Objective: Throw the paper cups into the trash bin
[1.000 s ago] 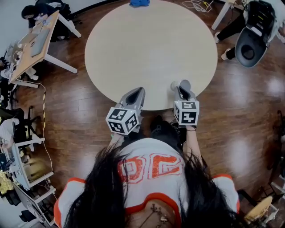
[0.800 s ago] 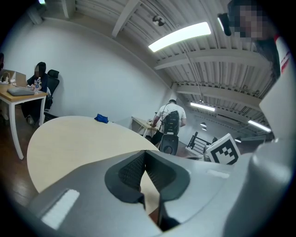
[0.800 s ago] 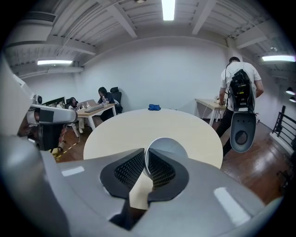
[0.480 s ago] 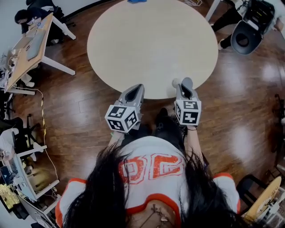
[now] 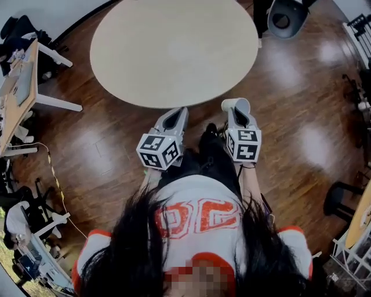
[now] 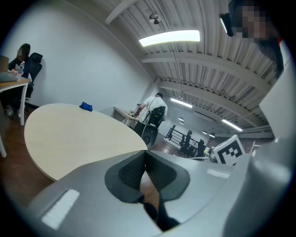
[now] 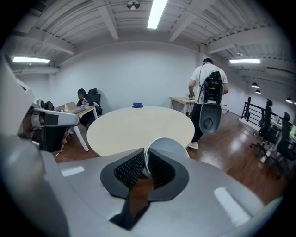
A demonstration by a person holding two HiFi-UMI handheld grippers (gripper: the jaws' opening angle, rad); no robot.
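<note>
A white paper cup point(image 5: 229, 104) sticks out sideways from my right gripper point(image 5: 239, 111), which is shut on its rim. In the right gripper view the cup point(image 7: 167, 146) shows its round base just past the pads, its wall pinched between them. My left gripper point(image 5: 175, 116) hangs beside it with its jaws together and nothing between them; its pads point(image 6: 134, 167) meet in the left gripper view. Both grippers sit at the near edge of the round beige table point(image 5: 174, 52), over the wooden floor. I see no trash bin in any view.
A small blue object point(image 7: 137, 105) lies at the table's far side. A grey chair point(image 5: 287, 14) stands at the upper right, and a person with a backpack point(image 7: 209, 88) stands by it. Desks point(image 5: 17, 81) with seated people line the left.
Both grippers have drawn back off the table's edge and now hang over the floor, the cup still in the right one. The table has slid up and to the left in the head view.
</note>
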